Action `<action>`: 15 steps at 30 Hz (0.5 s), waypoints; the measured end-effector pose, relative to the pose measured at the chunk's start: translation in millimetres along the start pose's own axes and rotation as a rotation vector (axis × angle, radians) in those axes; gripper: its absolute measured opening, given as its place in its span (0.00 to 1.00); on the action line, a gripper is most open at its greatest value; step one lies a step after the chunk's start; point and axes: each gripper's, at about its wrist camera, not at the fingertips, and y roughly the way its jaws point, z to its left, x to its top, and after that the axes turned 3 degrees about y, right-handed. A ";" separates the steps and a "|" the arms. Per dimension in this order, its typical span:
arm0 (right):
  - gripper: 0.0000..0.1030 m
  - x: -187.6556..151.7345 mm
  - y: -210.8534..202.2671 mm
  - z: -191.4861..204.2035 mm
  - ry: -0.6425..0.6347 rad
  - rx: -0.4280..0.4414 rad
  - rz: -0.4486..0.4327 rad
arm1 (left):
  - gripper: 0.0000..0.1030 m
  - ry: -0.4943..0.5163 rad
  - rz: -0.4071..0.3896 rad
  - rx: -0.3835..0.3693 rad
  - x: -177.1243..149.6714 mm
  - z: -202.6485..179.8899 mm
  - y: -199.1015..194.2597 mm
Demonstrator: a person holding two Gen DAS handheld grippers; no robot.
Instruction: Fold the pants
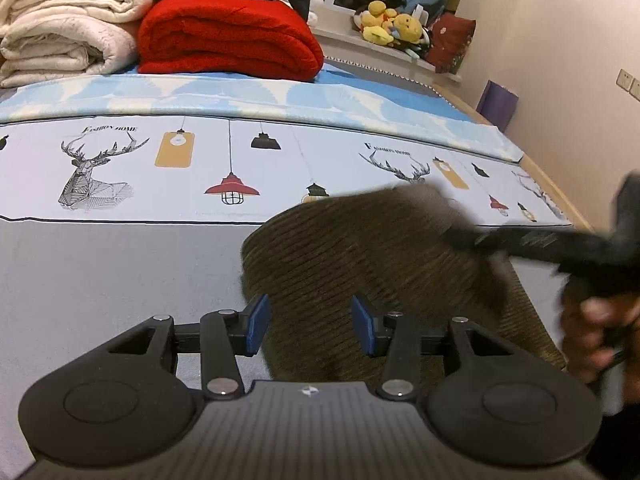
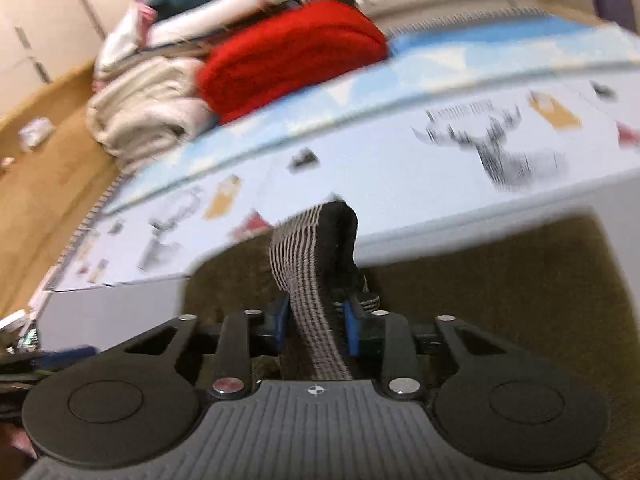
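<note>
Brown corduroy pants (image 1: 372, 256) lie on the bed, partly lifted into a rounded fold at the right. My left gripper (image 1: 310, 326) is open, its blue pads either side of the cloth near its left edge, holding nothing. My right gripper (image 2: 314, 320) is shut on the pants' striped elastic waistband (image 2: 308, 264), which stands up between the pads over the brown cloth (image 2: 500, 280). In the left wrist view the right gripper (image 1: 472, 238) is a blurred dark shape at the right, held by a hand (image 1: 600, 332).
The bedsheet (image 1: 160, 168) has deer and lamp prints. A red blanket (image 1: 232, 36), white folded blankets (image 1: 68, 28) and plush toys (image 1: 392, 24) sit at the far end. Wooden floor (image 2: 44, 160) lies beside the bed. A wall (image 1: 560, 40) stands to the right.
</note>
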 end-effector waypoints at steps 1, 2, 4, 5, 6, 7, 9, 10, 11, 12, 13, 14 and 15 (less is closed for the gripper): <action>0.26 7.6 -11.2 5.1 -0.023 0.004 -0.021 | 0.49 -0.002 -0.002 -0.001 0.6 -1.2 -0.2; 0.26 17.6 -26.2 9.1 -0.040 0.002 -0.051 | 0.49 -0.005 -0.004 -0.003 1.2 -2.7 0.0; 0.26 30.1 -57.6 8.0 -0.039 -0.008 -0.109 | 0.49 -0.001 -0.009 -0.009 1.9 -7.6 0.6; 0.26 35.5 -73.5 3.8 -0.027 -0.027 -0.144 | 0.49 0.007 -0.011 -0.012 2.0 -11.5 1.2; 0.26 37.6 -88.7 -4.3 -0.002 -0.058 -0.172 | 0.49 0.015 -0.011 -0.014 1.9 -14.9 2.2; 0.25 37.5 -101.8 -16.7 0.036 -0.096 -0.191 | 0.49 0.026 -0.009 -0.019 1.7 -19.1 3.5; 0.25 30.9 -115.2 -49.4 0.117 -0.196 -0.185 | 0.49 0.048 -0.005 -0.029 1.2 -26.4 6.8; 0.26 24.4 -114.5 -67.3 0.148 -0.246 -0.159 | 0.49 0.058 -0.001 -0.033 0.8 -29.9 8.7; 0.26 15.9 -109.3 -89.0 0.198 -0.305 -0.111 | 0.49 0.066 0.003 -0.036 0.2 -33.2 10.8; 0.27 5.5 -100.8 -112.6 0.257 -0.364 -0.044 | 0.49 0.073 0.010 -0.039 -0.6 -36.6 13.2; 0.27 -3.6 -92.4 -131.6 0.306 -0.411 0.018 | 0.49 0.077 0.016 -0.043 -1.0 -39.6 15.2; 0.27 -9.6 -88.0 -149.2 0.370 -0.437 0.066 | 0.49 0.083 0.021 -0.049 -2.0 -42.4 16.7; 0.32 -11.5 -90.3 -158.5 0.398 -0.401 0.058 | 0.49 0.094 0.026 -0.056 -2.6 -46.5 19.0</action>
